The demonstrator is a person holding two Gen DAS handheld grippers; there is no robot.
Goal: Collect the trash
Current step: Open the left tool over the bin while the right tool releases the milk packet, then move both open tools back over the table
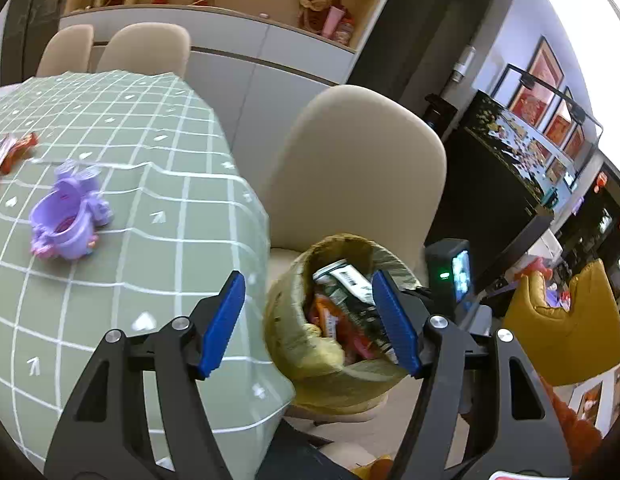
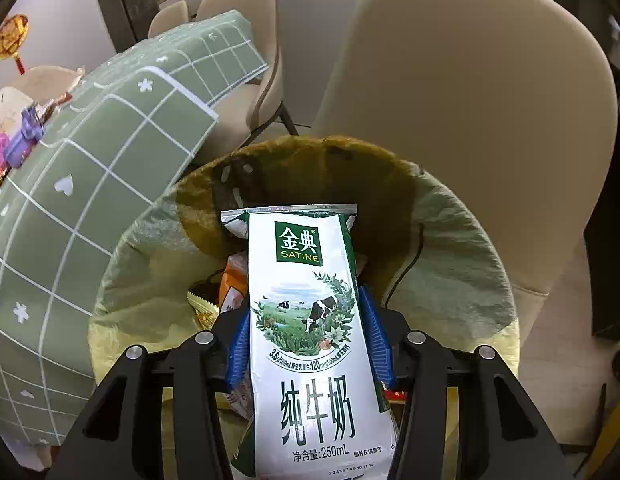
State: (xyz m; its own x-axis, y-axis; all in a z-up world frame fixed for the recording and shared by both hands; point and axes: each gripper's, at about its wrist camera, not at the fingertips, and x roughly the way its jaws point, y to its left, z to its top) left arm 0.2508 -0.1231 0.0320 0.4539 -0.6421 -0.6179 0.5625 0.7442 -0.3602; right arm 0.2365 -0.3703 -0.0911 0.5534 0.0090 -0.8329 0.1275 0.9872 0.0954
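Observation:
A bin lined with a yellow-green bag (image 1: 310,344) stands on a beige chair seat beside the table, holding several snack wrappers (image 1: 333,324). My left gripper (image 1: 308,280) is open and empty, hovering over the table's edge and the bin's mouth. In the right wrist view my right gripper (image 2: 304,304) is shut on a white and green milk carton (image 2: 306,320), with a blue pad against each side. The carton points down into the bin (image 2: 449,248), above orange wrappers (image 2: 234,280). The carton's end (image 1: 341,280) also shows inside the bin in the left wrist view. A red wrapper (image 1: 20,150) lies on the table at far left.
The table wears a green checked cloth (image 1: 150,240) and bears a purple toy (image 1: 68,216). A beige chair back (image 1: 357,160) rises behind the bin. A yellow cushion (image 1: 561,332) and a dark fish tank cabinet (image 1: 489,184) are at right. Shelves line the far wall.

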